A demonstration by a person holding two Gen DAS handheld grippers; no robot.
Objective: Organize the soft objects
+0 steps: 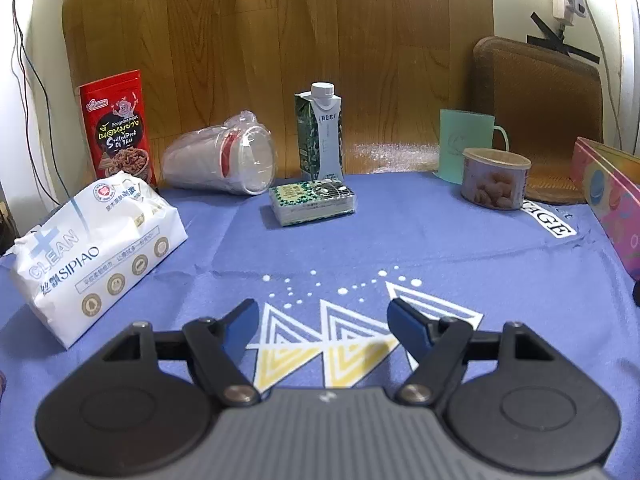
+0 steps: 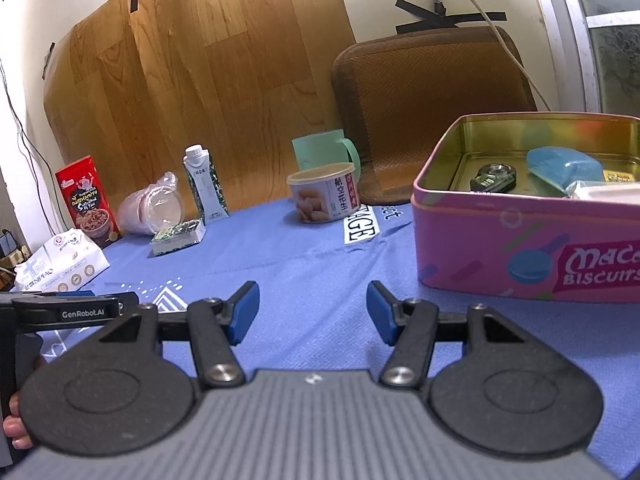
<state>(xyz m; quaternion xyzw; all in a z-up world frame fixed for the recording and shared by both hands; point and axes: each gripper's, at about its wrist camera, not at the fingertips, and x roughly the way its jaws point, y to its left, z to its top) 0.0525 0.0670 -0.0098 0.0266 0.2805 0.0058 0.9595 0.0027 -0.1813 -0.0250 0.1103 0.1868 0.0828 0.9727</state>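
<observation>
A white tissue pack [image 1: 98,248] lies at the left of the blue cloth, also in the right wrist view [image 2: 60,264]. A small green tissue packet [image 1: 313,202] lies mid-table [image 2: 178,236]. A pink biscuit tin [image 2: 528,240] stands open at the right; its edge shows in the left wrist view [image 1: 608,200]. Inside are a blue soft pouch [image 2: 564,166], a dark small object and a white item. My left gripper [image 1: 322,318] is open and empty above the cloth. My right gripper [image 2: 312,306] is open and empty, left of the tin.
At the back stand a red snack bag [image 1: 118,128], a wrapped stack of plastic cups [image 1: 224,158], a milk carton [image 1: 320,132], a green mug [image 1: 464,144] and a peanut can [image 1: 494,178]. A brown cushion [image 1: 540,108] leans on the wall.
</observation>
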